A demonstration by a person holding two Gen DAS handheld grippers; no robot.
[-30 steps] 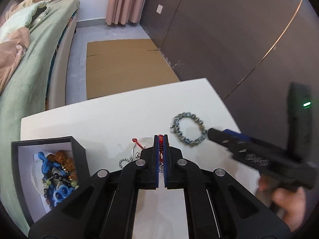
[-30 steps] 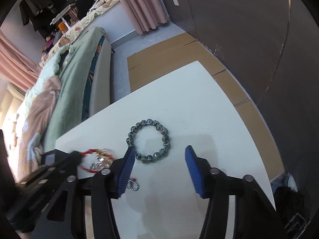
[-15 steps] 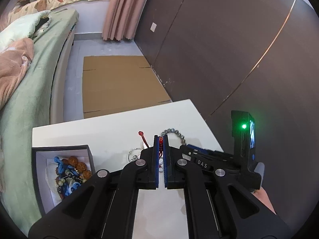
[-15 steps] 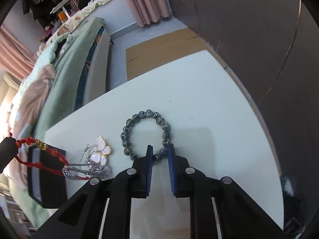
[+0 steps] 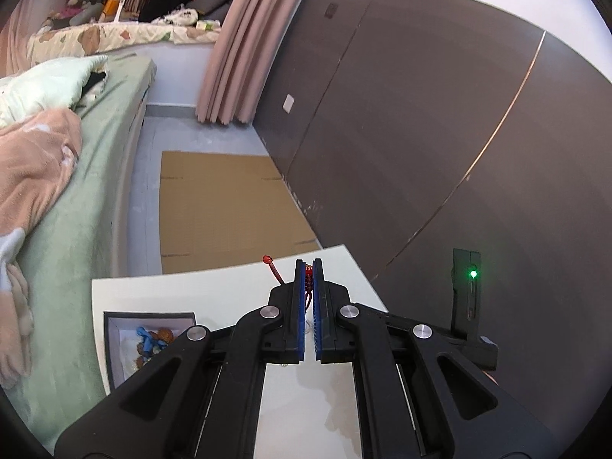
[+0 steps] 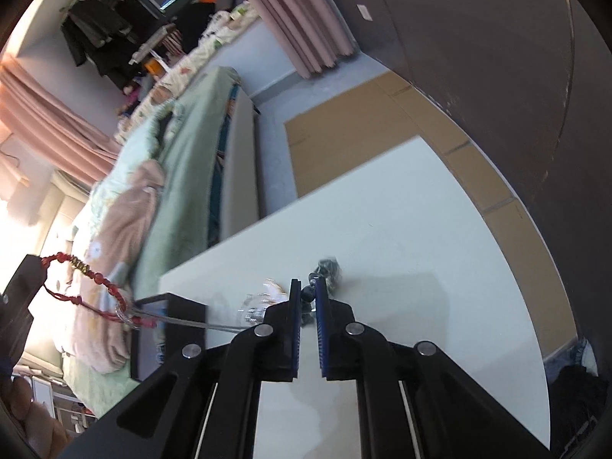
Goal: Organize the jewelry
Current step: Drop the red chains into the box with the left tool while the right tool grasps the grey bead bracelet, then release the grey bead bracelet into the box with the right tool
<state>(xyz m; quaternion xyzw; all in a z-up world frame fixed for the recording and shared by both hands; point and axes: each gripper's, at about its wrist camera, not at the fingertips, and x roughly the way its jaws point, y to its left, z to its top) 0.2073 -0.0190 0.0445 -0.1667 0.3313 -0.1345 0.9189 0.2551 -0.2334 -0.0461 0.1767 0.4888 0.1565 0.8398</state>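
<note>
My left gripper (image 5: 309, 267) is shut on a red cord bracelet (image 5: 308, 276) and holds it high above the white table (image 5: 229, 287). In the right wrist view the red bracelet (image 6: 88, 271) hangs from the left gripper (image 6: 28, 273), with a silver chain (image 6: 183, 321) caught on it and stretched down to the table. My right gripper (image 6: 305, 287) is shut on the dark grey bead bracelet (image 6: 327, 269) and lifts it off the table. The open black jewelry box (image 5: 147, 338) with blue and brown beads sits at the table's left.
A blurred silver butterfly piece (image 6: 264, 296) lies by the right gripper. A green bed (image 5: 76, 210) runs along the left. Cardboard (image 5: 225, 210) covers the floor beyond the table. A dark wall (image 5: 420, 134) stands to the right.
My right gripper closed on the bead bracelet and raised it. My left gripper rose with the red bracelet, pulling the silver chain taut.
</note>
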